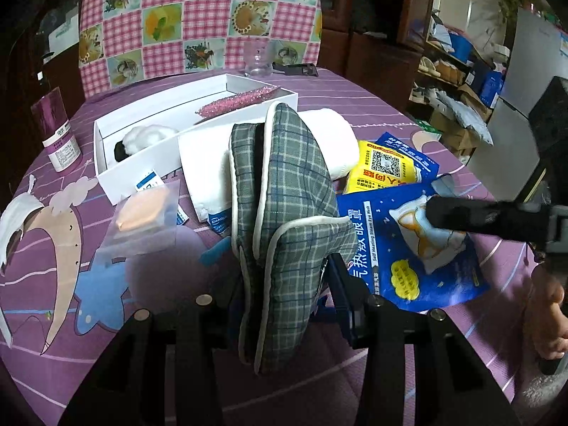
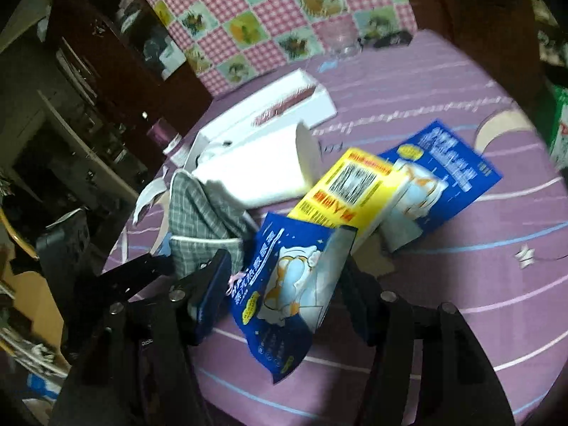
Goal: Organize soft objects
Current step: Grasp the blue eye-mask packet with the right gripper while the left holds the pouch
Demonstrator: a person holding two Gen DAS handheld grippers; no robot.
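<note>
Between left tongs (image 1: 280, 305): plaid slipper (image 1: 284, 191) clamped; right tongs (image 2: 284, 298) (part-open) straddle blue packet (image 2: 284, 291).

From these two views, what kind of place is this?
Probably a lived-in home, at a table. A purple cartoon tablecloth covers it, a checked cushion stands behind, and shelves with shoes sit nearby.

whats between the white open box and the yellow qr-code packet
In the left wrist view, a white padded pouch and the raised grey plaid fabric eye mask lie between them.
</note>
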